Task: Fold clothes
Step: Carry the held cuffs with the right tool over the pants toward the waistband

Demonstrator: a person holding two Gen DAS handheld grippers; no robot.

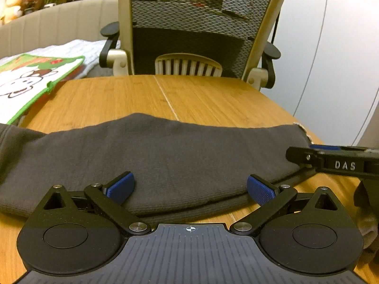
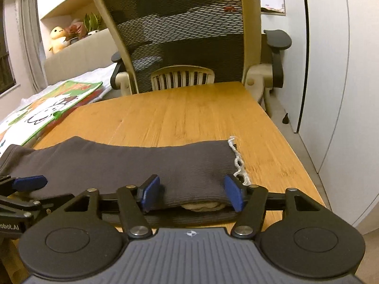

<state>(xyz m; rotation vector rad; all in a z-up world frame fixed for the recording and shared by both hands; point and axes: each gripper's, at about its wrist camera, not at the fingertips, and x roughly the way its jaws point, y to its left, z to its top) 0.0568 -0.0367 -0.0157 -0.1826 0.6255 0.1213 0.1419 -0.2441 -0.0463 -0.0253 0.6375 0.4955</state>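
Note:
A dark grey garment [image 1: 165, 156] lies folded in a long strip across the near part of the wooden table [image 1: 189, 94]. My left gripper [image 1: 190, 188] is open, its blue pads either side of the garment's near folded edge. My right gripper [image 2: 193, 193] is open around the garment's [image 2: 142, 163] right end, next to a white frayed trim [image 2: 239, 163]. A pale inner layer shows under the fold between its pads. The right gripper also shows at the right edge of the left wrist view [image 1: 331, 158]. The left gripper shows at the left edge of the right wrist view [image 2: 28, 184].
A mesh office chair [image 1: 201, 28] stands at the table's far edge. A green-edged cartoon cloth [image 1: 28, 82] lies at the far left, over the table's left edge. A white wall and cabinet [image 2: 331, 71] are on the right. A shelf with a plush toy [image 2: 58, 39] is behind.

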